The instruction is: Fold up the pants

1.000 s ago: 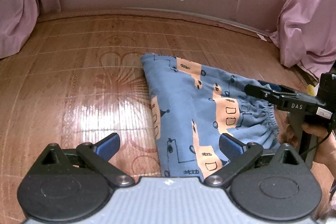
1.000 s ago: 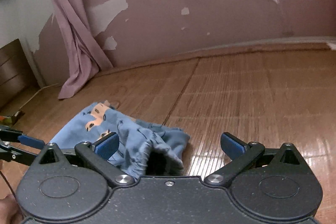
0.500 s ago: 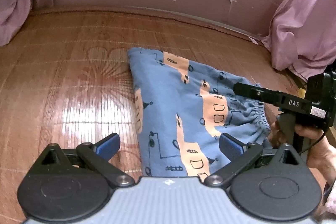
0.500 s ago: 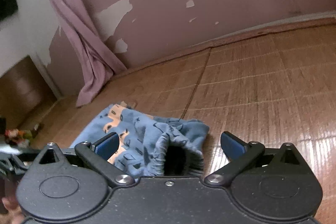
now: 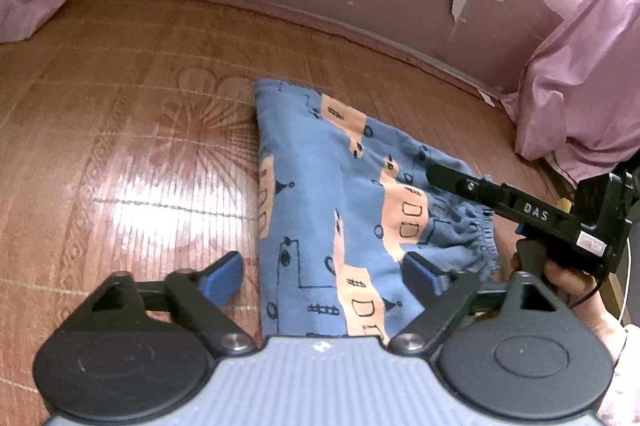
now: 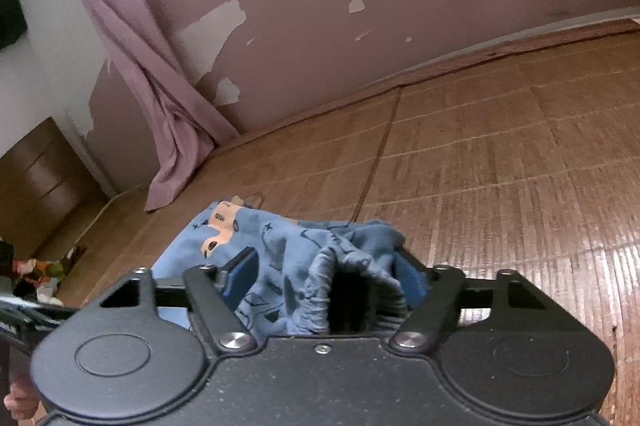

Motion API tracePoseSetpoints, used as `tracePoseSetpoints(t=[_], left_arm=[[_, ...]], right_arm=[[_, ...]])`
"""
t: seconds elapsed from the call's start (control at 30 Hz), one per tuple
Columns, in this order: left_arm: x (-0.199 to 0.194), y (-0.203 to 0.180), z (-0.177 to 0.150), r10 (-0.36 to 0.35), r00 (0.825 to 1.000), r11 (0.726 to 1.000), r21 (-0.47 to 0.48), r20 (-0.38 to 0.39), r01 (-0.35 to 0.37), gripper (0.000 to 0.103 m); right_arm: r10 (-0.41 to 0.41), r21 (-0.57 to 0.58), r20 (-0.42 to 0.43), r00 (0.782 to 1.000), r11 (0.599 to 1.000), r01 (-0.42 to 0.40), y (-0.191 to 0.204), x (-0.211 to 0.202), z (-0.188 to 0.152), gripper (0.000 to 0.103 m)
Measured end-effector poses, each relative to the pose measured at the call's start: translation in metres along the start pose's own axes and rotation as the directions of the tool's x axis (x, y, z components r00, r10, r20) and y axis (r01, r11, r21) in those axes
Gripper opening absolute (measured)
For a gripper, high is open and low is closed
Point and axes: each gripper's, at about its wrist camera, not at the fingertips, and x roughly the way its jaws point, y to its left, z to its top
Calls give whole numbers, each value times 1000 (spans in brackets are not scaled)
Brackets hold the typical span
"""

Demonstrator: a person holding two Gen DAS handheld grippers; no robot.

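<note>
Pants [image 5: 332,210]: flat on the mat [image 5: 120,154] — bare mat beyond every edge.
My left gripper [image 5: 324,276]: fingers wide apart, empty.
My right gripper [image 6: 324,276]: fingers closing around the waistband [image 6: 352,266] — grip uncertain.

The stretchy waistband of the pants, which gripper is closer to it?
Right. The right gripper has its fingers closing around the bunched waistband. The left gripper is open over the pants, farther along the leg side.

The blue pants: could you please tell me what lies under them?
The blue pants lie on the woven floor mat, which shows all around them. Whatever sits directly beneath the fabric is covered and cannot be seen.
</note>
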Motion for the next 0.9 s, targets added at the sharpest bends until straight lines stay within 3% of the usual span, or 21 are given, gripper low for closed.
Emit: tracePoseSetpoints(t=[0.13,0.2,0.4,0.67,0.9], left_arm=[[2,4,1,-12,1000,999,-31,-16,11,69],[3,8,1,-4,1000,999,-48,-25,2,58],[3,14,2,2,1000,997,-82,-31,-5,46],[1,-3,2,57,998,998,1,-32,-57,25],[-7,-8,0,75,996,997,-5,-40,-75,21]], right_arm=[[30,79,17,999,996,-31,-11,-3,0,70],[19,89,17,1000,996,-21,-14,-3,1,57],[-24,65,10,1000,998,24,-11,-3,0,36],[-115,-55,61,991,991,119,16,-9,-6,26],[-193,-183,107,975,960,210,52,-21,-13,23]])
